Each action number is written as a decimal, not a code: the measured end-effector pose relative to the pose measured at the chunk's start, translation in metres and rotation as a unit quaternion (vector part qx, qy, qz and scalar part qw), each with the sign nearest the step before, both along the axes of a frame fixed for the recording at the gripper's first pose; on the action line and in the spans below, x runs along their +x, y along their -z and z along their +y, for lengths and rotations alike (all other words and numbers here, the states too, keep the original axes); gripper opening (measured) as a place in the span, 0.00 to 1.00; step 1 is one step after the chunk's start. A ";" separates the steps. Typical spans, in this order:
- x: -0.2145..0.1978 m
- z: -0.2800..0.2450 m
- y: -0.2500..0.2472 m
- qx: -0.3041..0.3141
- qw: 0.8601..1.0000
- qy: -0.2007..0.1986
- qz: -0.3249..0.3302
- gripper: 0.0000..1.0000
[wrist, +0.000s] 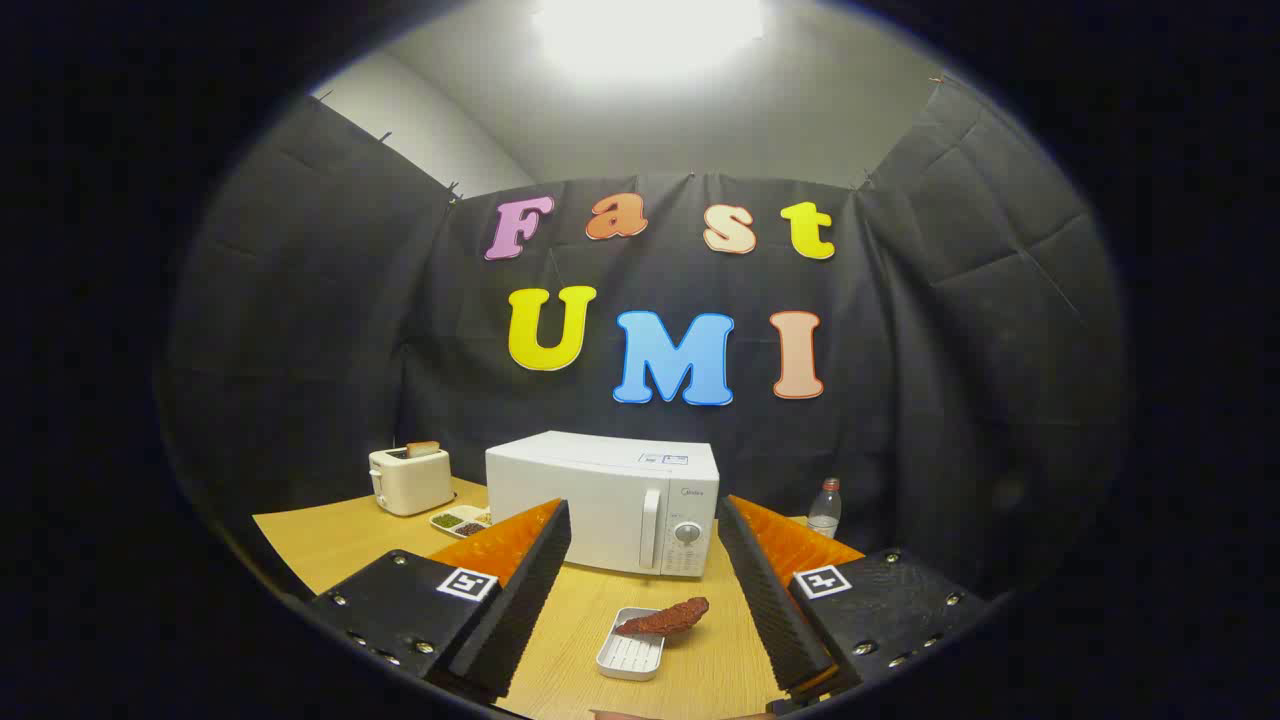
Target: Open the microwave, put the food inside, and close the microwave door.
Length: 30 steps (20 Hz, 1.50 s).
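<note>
A white microwave (604, 502) stands upright on the wooden tabletop (330, 540) with its door shut, a vertical handle and a round dial at the right of its front. A reddish-brown piece of food (665, 617) lies across the far rim of a small white ribbed tray (628, 658), in front of the microwave and well apart from it. The tray rests flat between the fingers of the tongs (645, 545), which are spread wide and touch neither object.

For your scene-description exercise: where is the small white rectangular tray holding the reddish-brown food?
In the gripper view, the white tray sits on the wooden table between the open gripper's fingers, in front of the closed white microwave.
</note>
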<state>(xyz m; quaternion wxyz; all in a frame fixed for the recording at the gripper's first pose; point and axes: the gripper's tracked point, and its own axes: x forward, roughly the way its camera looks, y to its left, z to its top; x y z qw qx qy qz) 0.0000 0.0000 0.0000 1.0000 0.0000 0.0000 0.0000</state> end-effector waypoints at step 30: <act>0.054 0.012 0.029 0.036 0.999 -0.008 0.021 0.92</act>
